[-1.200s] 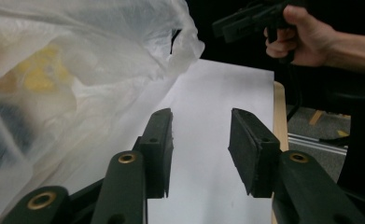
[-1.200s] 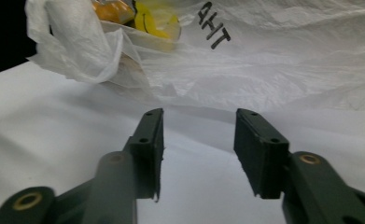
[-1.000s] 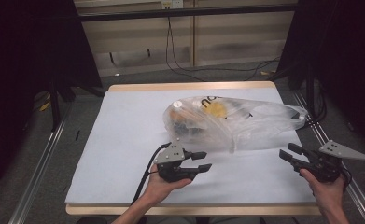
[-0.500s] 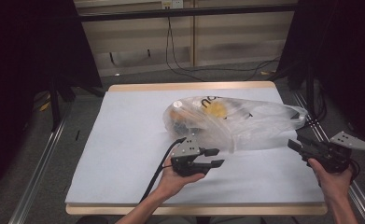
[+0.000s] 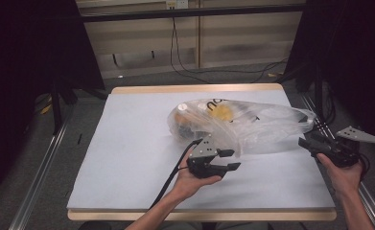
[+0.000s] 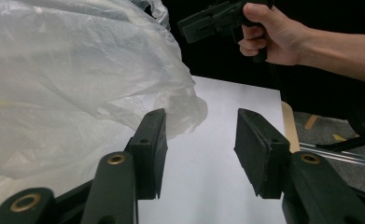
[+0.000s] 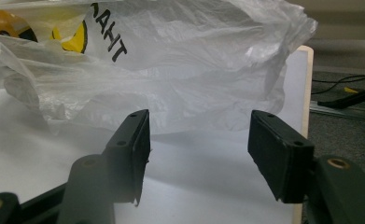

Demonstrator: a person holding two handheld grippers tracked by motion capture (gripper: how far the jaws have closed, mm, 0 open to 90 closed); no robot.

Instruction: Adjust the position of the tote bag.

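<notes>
Your left gripper [image 5: 225, 159], black two-jaw with a grey plate on top, sits at 6 o'clock from the bag, low over the white table cover [image 5: 127, 143]. Jaws point toward 3 o'clock. They've just been opening and stand apart now, nothing between them. In the left gripper view [image 6: 200, 144] the gap shows bare white cover; the bag's crinkled film hangs just beside the left-hand jaw, not pinched.

Your right gripper [image 5: 309, 142], same black build, is at the table's 3 o'clock edge, jaws pointing toward 9 o'clock at the bag's tail. Jaws have also just been opening; they're apart and empty. In the right gripper view [image 7: 196, 144] the bag lies just beyond the jaw tips, white cover showing through the gap. Can't tell from the high view whether the tips touch the film. Your right hand [image 6: 269, 35] shows in the left gripper view at 1 o'clock, wrapped round its grip.

The task's thing, a translucent white plastic bag [image 5: 252, 124] with black lettering, lies flat on its side just past table centre, long axis running 9 to 3 o'clock. A yellow round item [image 5: 221, 112] shows through the film near the 12 o'clock side, and something darker at the 9 o'clock end; can't tell what.

Beyond the far edge at 12 o'clock: black cables [image 5: 185, 67] on the floor.
</notes>
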